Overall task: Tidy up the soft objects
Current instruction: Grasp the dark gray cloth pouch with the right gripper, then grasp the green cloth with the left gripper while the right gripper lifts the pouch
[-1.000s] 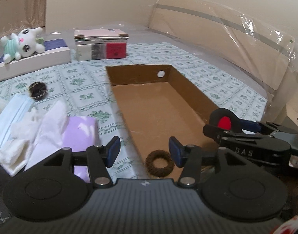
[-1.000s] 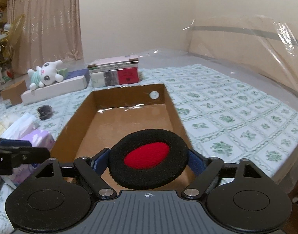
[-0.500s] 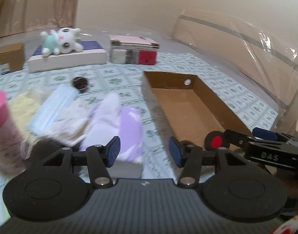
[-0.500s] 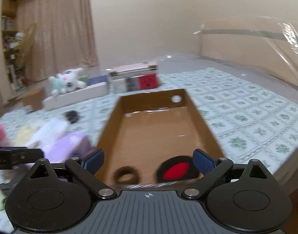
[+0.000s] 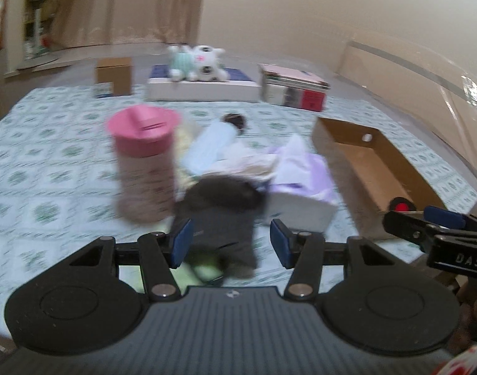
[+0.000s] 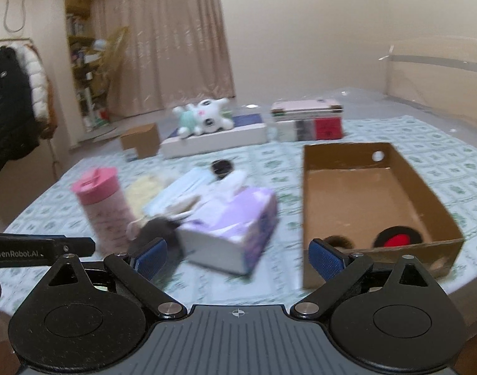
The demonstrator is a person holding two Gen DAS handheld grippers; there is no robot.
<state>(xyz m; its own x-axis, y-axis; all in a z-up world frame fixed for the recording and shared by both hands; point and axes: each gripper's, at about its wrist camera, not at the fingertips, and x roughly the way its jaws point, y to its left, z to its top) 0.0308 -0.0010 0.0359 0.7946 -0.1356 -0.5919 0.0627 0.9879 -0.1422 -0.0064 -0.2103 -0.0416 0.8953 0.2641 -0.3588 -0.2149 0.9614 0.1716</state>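
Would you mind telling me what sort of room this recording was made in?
Probably a bedroom at home: a bed under a patterned sheet, coats hanging by a cluttered shelf, and drawn curtains.

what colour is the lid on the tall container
Pink, on the tall container's lid; it shows best in the left wrist view.

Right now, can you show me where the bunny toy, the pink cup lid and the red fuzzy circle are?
Bunny toy (image 6: 204, 118): right wrist view, on its white face.
Pink cup lid (image 5: 143, 125): left wrist view, middle of the top.
Red fuzzy circle (image 6: 397, 238): right wrist view, on the red middle, inside the cardboard box (image 6: 338, 156).
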